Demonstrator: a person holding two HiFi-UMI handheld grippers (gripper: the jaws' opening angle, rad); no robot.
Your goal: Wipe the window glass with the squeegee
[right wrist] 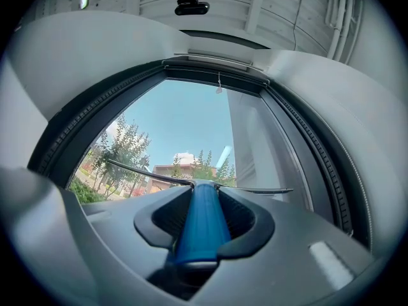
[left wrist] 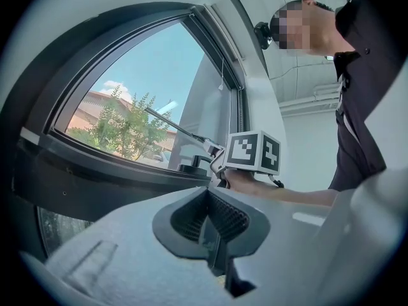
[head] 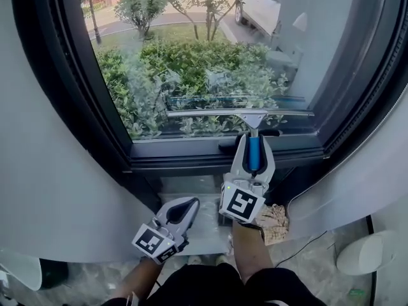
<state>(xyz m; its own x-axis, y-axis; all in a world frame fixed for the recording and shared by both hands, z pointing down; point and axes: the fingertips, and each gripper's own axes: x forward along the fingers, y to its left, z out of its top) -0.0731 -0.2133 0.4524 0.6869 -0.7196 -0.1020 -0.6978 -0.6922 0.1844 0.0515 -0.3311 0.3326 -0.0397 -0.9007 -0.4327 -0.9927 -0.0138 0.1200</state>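
The squeegee (head: 254, 146) has a blue handle and a long metal blade (head: 239, 113) lying across the bottom of the window glass (head: 191, 50). My right gripper (head: 254, 146) is shut on the blue handle (right wrist: 201, 225), and the blade (right wrist: 150, 174) spreads left and right ahead of it against the glass (right wrist: 185, 132). My left gripper (head: 182, 210) hangs low below the sill, left of the right one, shut and holding nothing. In the left gripper view its jaws meet with nothing between them, and the right gripper's marker cube (left wrist: 254, 152) shows beyond.
A dark window frame (head: 210, 150) and sill run under the glass, with a black latch handle (head: 233, 144) by the squeegee. White curved walls (head: 51, 171) flank the window. A crumpled cloth (head: 275, 222) lies below on the right. A white object (head: 370, 254) sits on the floor.
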